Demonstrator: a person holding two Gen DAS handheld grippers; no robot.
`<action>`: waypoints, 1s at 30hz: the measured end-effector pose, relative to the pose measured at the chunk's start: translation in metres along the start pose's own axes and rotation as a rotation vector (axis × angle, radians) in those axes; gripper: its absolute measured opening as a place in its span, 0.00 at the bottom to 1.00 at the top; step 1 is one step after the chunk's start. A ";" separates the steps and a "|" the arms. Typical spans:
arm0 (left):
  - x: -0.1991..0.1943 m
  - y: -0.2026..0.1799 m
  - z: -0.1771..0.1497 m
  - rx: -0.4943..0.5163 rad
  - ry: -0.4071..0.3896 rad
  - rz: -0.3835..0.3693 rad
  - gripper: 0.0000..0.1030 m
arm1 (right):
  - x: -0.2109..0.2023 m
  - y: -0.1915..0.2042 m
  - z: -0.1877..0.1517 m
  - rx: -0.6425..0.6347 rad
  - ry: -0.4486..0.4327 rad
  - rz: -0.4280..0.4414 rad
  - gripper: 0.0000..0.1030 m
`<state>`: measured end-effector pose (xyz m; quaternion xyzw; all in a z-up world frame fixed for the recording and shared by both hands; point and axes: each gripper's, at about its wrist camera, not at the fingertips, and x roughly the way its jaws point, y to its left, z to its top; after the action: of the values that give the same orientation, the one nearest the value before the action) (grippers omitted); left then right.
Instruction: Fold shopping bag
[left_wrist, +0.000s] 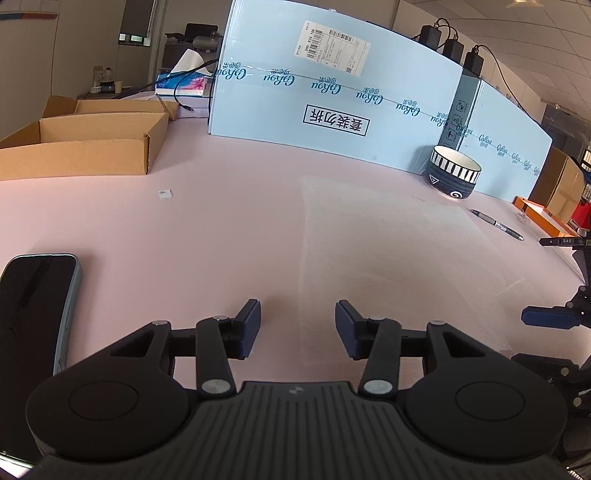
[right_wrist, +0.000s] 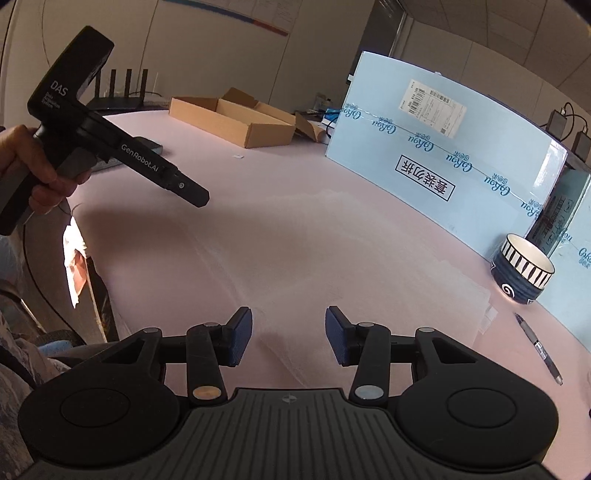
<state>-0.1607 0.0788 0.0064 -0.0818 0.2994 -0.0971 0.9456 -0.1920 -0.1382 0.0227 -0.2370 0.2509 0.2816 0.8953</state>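
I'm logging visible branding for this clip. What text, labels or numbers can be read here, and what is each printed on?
"DAS": top block of the left gripper.
"GenRobot.AI": that gripper's barrel.
"DAS": bar at the left wrist view's right edge.
"CoRou", repeated: tape across the blue box.
"套装勿拆", upside down: framed label on the box.
Shipping label: barcodes and print too small to read.

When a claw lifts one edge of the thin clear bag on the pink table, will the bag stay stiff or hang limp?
Probably limp: the shopping bag looks like thin, see-through film lying flat on the table. It likely weighs very little. It may slide or be hard to pinch, since it hugs the smooth surface. Both claws are open, touching nothing.
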 end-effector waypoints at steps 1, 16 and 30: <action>-0.003 -0.002 -0.002 0.007 0.003 -0.006 0.42 | 0.001 0.004 0.001 -0.039 0.007 -0.008 0.35; -0.013 -0.037 -0.022 0.168 0.032 -0.100 0.46 | 0.005 0.019 0.003 -0.202 0.065 -0.050 0.04; -0.014 -0.038 -0.024 0.183 0.034 -0.106 0.47 | -0.014 0.011 0.001 -0.171 0.054 -0.148 0.04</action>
<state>-0.1916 0.0426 0.0028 -0.0090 0.3003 -0.1752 0.9376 -0.2082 -0.1354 0.0284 -0.3379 0.2316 0.2289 0.8831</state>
